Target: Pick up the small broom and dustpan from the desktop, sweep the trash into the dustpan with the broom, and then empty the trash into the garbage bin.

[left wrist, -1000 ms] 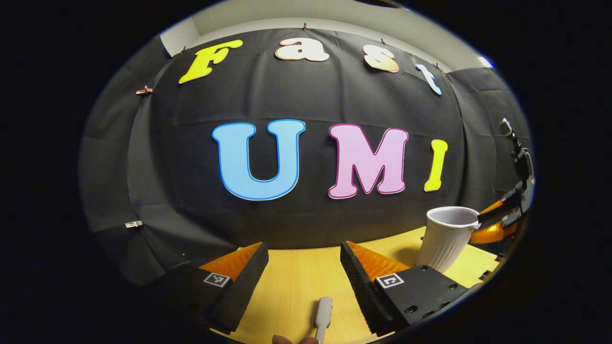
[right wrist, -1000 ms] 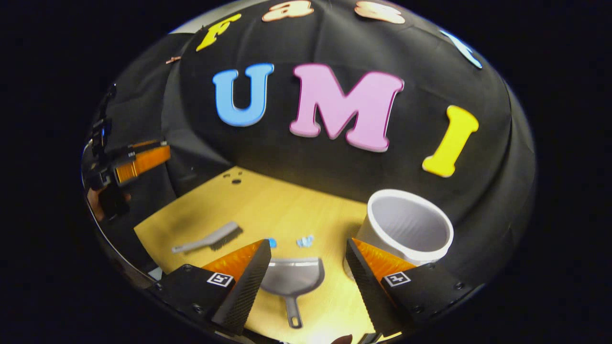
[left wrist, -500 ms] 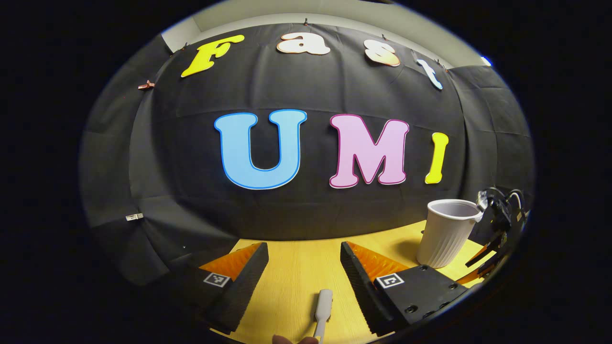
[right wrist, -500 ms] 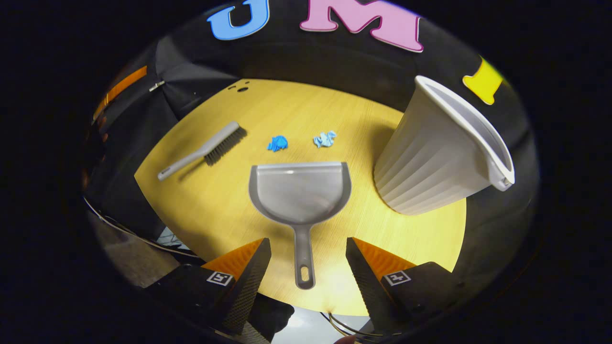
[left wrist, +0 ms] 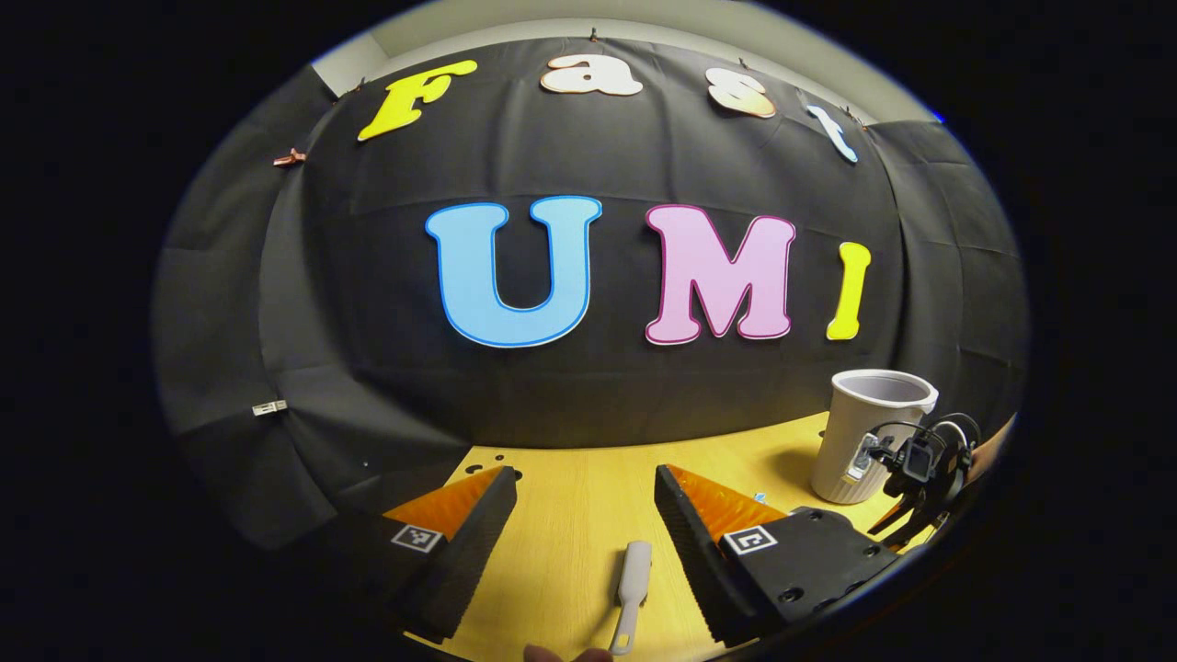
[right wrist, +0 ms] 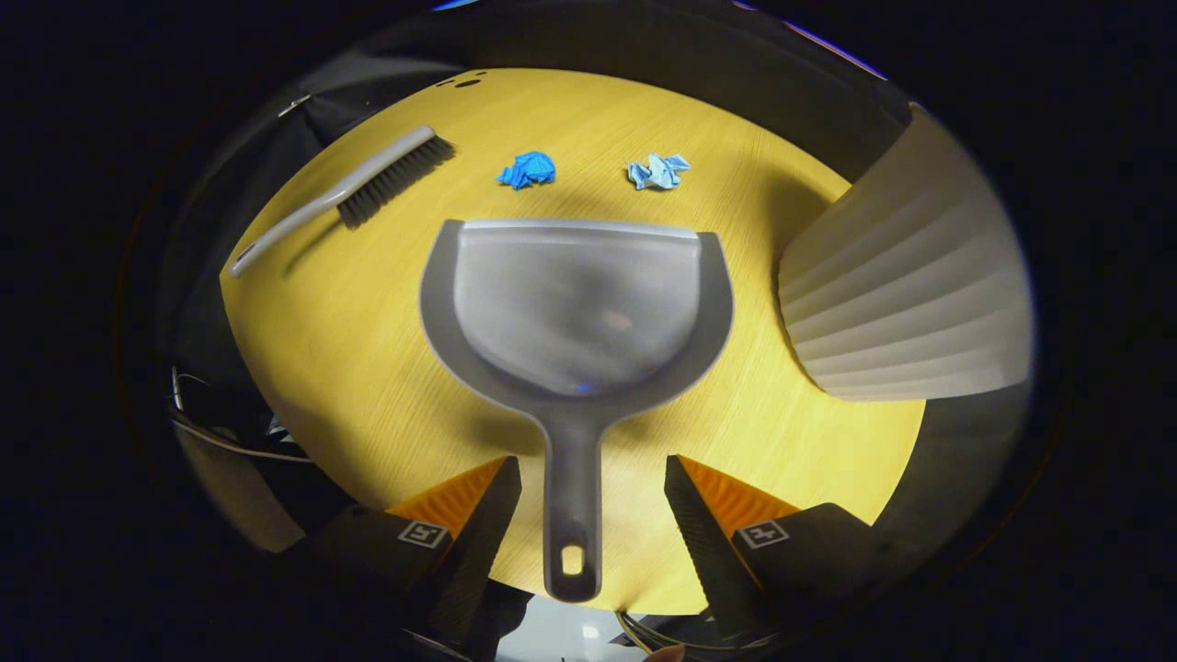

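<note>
In the right gripper view a grey dustpan (right wrist: 577,313) lies flat on the yellow desktop (right wrist: 349,368), its handle (right wrist: 570,515) running down between my open right gripper (right wrist: 588,515) fingers without touching them. Beyond its lip lie two crumpled blue paper scraps (right wrist: 527,170) (right wrist: 657,171). The small grey broom (right wrist: 345,195) rests at the far left, bristles down. In the left gripper view my left gripper (left wrist: 585,533) is open low over the desk, and the broom (left wrist: 631,588) handle lies between its fingers, untouched. The right gripper (left wrist: 915,469) shows at the far right.
A ribbed white garbage bin (right wrist: 906,294) stands right of the dustpan, close to it; in the left gripper view the bin (left wrist: 869,432) is at the far right of the desk. The desk's near edge (right wrist: 588,611) is just under the dustpan handle's end. Cables hang at the lower left.
My right gripper has tipped downward and come closer to the dustpan, whose handle now lies between its fingers. The left gripper has shifted slightly, the broom handle showing a bit more.
</note>
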Demonstrator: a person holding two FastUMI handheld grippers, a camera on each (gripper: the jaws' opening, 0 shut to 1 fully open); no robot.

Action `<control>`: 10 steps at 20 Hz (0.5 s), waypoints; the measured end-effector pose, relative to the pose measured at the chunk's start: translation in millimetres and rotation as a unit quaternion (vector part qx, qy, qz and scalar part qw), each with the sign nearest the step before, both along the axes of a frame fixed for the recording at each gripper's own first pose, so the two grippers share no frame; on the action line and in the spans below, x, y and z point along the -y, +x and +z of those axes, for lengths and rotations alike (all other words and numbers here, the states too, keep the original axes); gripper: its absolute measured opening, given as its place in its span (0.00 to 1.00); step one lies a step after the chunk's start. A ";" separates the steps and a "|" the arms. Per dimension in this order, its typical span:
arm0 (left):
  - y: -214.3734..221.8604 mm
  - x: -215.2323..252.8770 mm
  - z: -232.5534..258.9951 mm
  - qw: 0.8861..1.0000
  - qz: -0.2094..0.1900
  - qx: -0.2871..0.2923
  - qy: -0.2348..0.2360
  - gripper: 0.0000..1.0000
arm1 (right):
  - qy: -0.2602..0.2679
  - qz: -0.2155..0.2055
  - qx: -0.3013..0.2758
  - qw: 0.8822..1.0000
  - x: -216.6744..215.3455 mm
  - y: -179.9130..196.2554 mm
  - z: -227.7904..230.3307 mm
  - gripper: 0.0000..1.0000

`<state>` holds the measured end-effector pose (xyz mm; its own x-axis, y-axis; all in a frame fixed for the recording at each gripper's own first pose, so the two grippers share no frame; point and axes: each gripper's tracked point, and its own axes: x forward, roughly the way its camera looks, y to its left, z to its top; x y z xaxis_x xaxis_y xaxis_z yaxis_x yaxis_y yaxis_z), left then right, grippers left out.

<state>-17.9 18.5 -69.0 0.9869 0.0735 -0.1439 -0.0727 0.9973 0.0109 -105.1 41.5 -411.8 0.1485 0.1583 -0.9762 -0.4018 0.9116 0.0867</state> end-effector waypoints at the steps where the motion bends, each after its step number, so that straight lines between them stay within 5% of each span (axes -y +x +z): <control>1: -2.1 -1.1 -2.2 1.000 0.001 -0.001 0.002 0.95 | 0.002 -0.004 -0.007 1.000 -3.0 2.4 -3.9 0.97; 6: -3.0 -2.6 -12.4 1.000 0.004 -0.012 -0.007 0.95 | -0.015 0.002 -0.026 1.000 -7.8 8.9 -20.4 0.89; 10: -1.7 -5.2 -10.6 1.000 0.010 -0.009 -0.008 0.95 | -0.026 0.004 -0.042 0.999 -12.7 9.7 -29.8 0.60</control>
